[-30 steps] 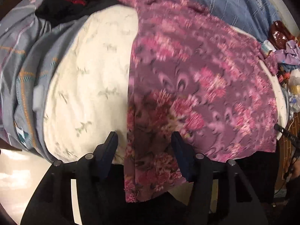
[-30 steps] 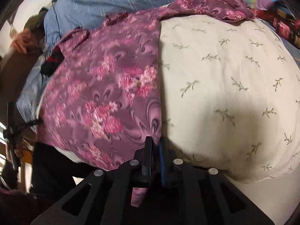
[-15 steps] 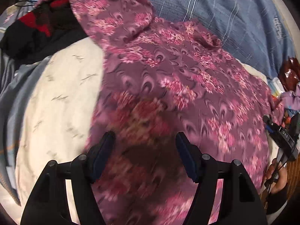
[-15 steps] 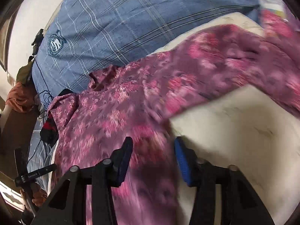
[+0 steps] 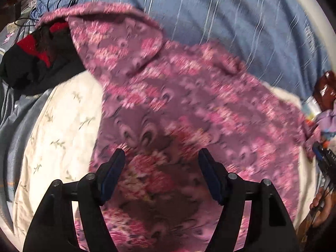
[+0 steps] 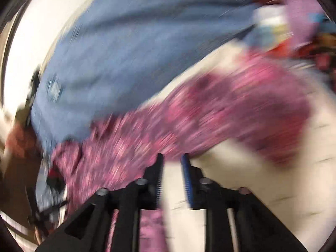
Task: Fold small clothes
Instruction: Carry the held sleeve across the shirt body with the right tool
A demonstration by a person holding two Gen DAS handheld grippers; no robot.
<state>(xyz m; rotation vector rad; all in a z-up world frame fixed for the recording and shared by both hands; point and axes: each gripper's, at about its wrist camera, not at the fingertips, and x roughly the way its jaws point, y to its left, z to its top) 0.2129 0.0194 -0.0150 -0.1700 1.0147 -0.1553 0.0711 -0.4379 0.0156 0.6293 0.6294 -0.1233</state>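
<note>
A purple top with pink flowers (image 5: pixel 184 109) lies spread on a cream sheet with small leaf prints (image 5: pixel 63 126). My left gripper (image 5: pixel 161 166) is open and empty, its jaws wide apart just above the near part of the top. In the blurred right wrist view the same top (image 6: pixel 210 117) runs across the middle. My right gripper (image 6: pixel 172 163) stands at the top's near edge over the cream sheet (image 6: pixel 273 189). Its jaws are a narrow gap apart with nothing between them.
A blue striped cover (image 5: pixel 220 14) lies behind the top. A black and red garment (image 5: pixel 35 63) and cables sit at the far left. Small clutter (image 5: pixel 323 105) crowds the right edge. The other gripper and hand (image 5: pixel 323 189) show at the right.
The right gripper let go of the top's edge, opened wide, then narrowed, swinging fast toward the far sleeve. The left gripper stayed open and moved forward over the top.
</note>
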